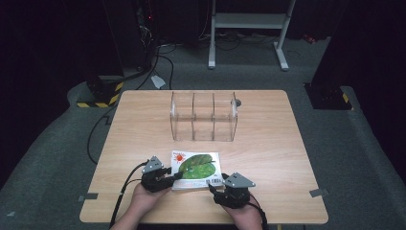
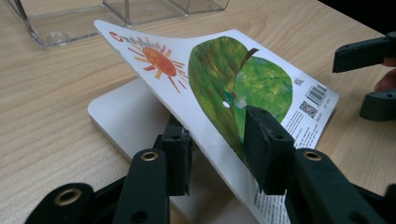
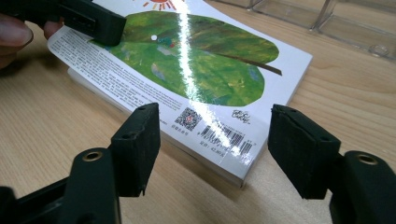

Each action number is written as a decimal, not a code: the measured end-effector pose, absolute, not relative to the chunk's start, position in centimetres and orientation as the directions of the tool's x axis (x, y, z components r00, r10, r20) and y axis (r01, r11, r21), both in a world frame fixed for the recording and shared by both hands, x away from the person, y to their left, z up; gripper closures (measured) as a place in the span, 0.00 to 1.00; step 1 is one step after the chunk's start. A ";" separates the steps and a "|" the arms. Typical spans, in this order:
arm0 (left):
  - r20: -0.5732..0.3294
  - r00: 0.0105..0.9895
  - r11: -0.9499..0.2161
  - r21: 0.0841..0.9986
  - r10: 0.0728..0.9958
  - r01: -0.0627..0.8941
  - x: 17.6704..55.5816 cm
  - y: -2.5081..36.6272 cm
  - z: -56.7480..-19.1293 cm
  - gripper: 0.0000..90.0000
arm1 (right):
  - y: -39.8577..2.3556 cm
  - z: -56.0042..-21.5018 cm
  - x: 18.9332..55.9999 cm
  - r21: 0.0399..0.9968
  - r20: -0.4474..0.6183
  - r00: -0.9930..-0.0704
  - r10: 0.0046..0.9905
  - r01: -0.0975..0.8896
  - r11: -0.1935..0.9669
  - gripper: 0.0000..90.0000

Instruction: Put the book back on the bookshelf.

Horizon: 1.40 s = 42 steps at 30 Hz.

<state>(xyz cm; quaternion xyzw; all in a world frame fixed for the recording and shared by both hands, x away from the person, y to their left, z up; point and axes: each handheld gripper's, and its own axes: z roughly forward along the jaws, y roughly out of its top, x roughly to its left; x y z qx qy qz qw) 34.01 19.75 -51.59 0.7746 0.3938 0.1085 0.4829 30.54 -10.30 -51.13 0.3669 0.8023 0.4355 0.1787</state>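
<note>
The left claw (image 2: 219, 142) is clamped on the back cover (image 2: 224, 88) of a book (image 1: 196, 170), one jaw on top of the green leaf picture and the other beneath, so that the cover is lifted off the white pages (image 2: 121, 119) and curls upward; the lower jaw's pad is mostly hidden under the sheet. The book lies at the near edge of the table (image 1: 268, 143), between the two hands. The right claw (image 3: 215, 149) stands with its jaws apart at the book's barcode corner, one jaw on either side and neither pressing on it; whether a pad grazes the pages cannot be told. Small print beside the barcode is too fine to read, and a streak of glare runs across the leaf in the right gripper view. In that view the left claw and a fingertip are cut off at the upper left corner. Farther back on the table stands a clear plastic organizer (image 1: 204, 116) with three compartments, all with nothing inside. The table is light wood grain; round it lie grey carpet, black cables, a yellow-and-black striped base (image 1: 98, 93) and a white metal stand (image 1: 249, 28) against a dark room.
</note>
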 end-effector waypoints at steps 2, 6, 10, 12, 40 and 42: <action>-0.206 0.670 -0.225 0.838 0.713 0.498 34.0 19.8 -51.5 0.71 | -10.4 -51.1 30.9 0.826 0.029 -0.663 0.748 0.438 0.355 0.38; -0.190 0.679 -0.219 0.856 0.709 0.468 33.6 19.7 -51.2 0.72 | -10.3 -50.9 31.2 0.806 0.056 -0.641 0.766 0.481 0.343 0.33; -0.171 0.688 -0.227 0.865 0.706 0.447 33.4 19.6 -51.1 0.73 | -10.3 -50.1 31.7 0.801 0.087 -0.614 0.784 0.511 0.311 0.30; -0.167 0.690 -0.223 0.871 0.704 0.438 33.3 19.6 -51.0 0.73 | -10.1 -49.7 32.0 0.800 0.090 -0.610 0.788 0.515 0.308 0.30; 0.017 0.767 -0.286 0.933 0.642 0.219 30.8 19.5 -49.8 0.77 | -10.4 -51.3 35.0 0.768 0.260 -0.591 0.764 0.606 0.208 0.20; 0.020 0.770 -0.286 0.934 0.638 0.212 30.8 19.5 -49.8 0.77 | -10.2 -51.4 35.3 0.760 0.280 -0.594 0.754 0.617 0.204 0.19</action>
